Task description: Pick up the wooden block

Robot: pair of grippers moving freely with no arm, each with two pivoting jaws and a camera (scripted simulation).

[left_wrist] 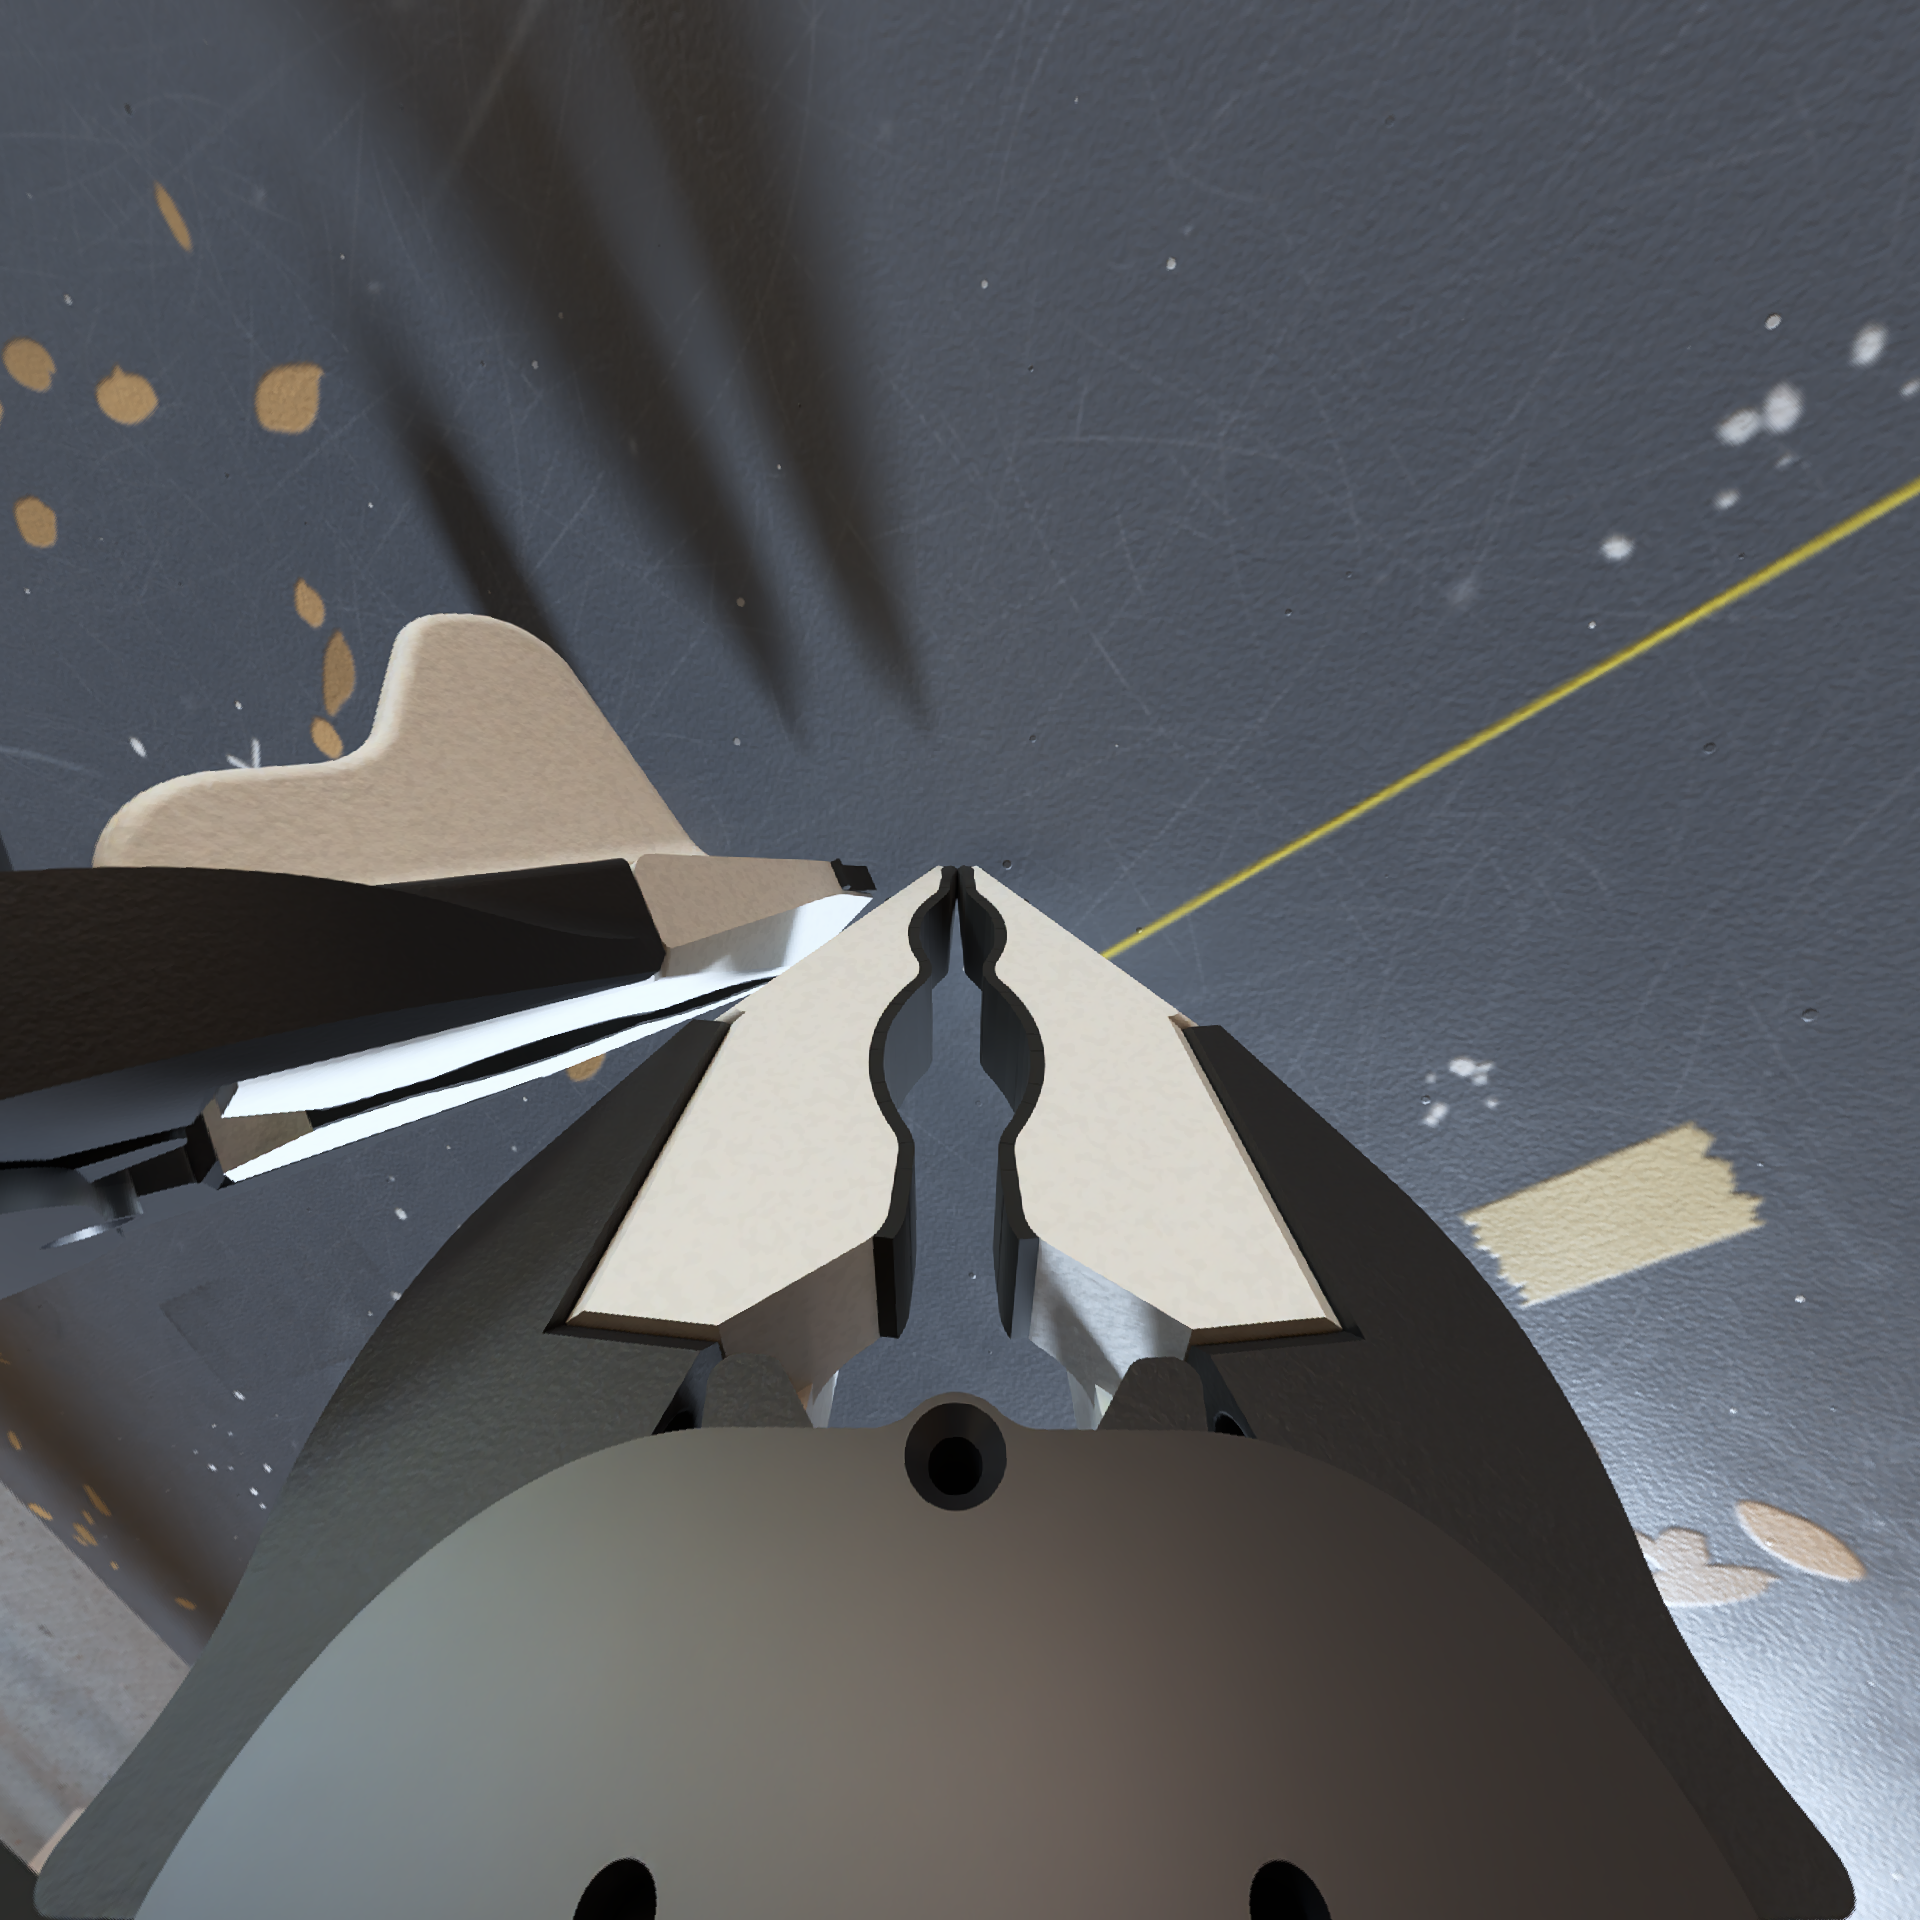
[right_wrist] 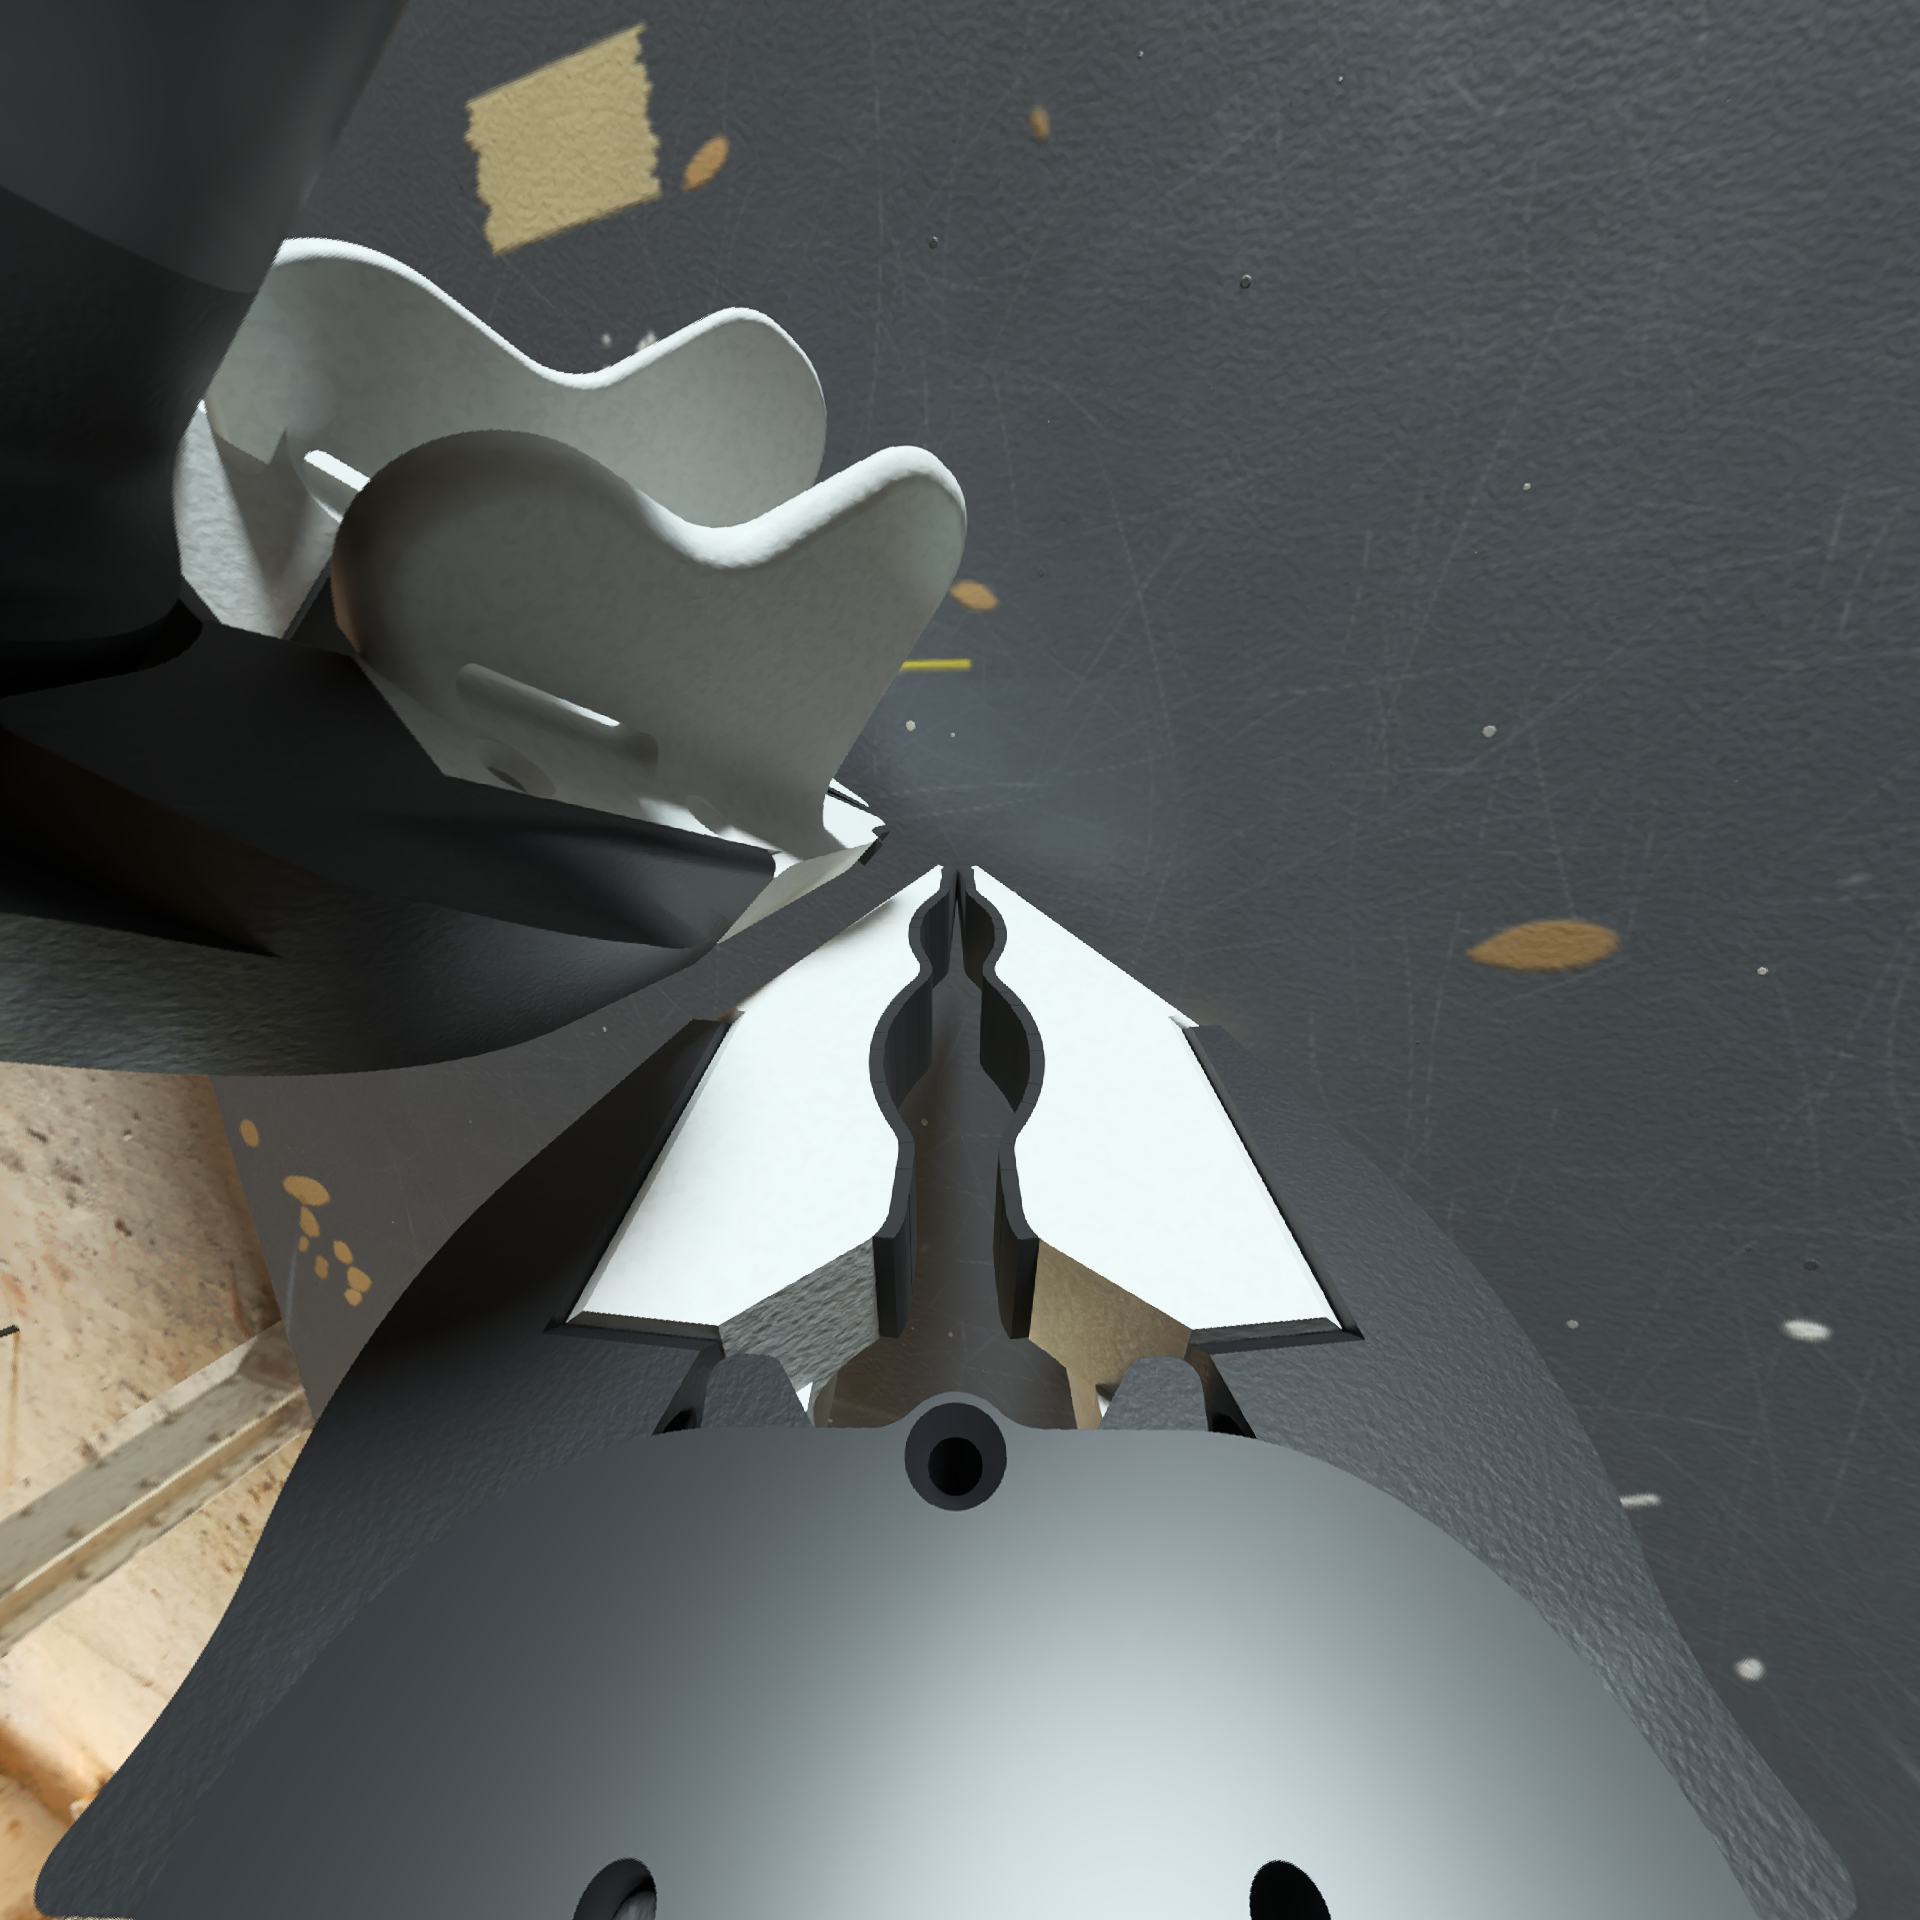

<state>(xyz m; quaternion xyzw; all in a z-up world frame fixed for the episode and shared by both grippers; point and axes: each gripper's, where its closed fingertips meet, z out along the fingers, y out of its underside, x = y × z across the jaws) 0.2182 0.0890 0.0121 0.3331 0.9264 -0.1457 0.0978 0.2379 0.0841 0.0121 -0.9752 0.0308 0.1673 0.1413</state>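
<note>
So, my left gripper (left_wrist: 957, 873) has its 2 fingers pressed together at the tips with nothing between them, pointing down at the dark grey tabletop (left_wrist: 1351, 416). Same story on my right gripper (right_wrist: 957, 871): tips meeting, nothing pinched. The 2 grippers sit really close, tips almost touching; in the left wrist view the right one comes in from the left edge, and in the right wrist view the left one fills the upper left.

Going outward, a thin yellow line (left_wrist: 1507, 717) runs across the tabletop off to the right of my left gripper's tips, and there's a strip of tan tape (left_wrist: 1616, 1216) on the surface further right. Tan and white paint flecks are scattered around. The wooden block isn't in either view, so I can't tell where it is.
</note>
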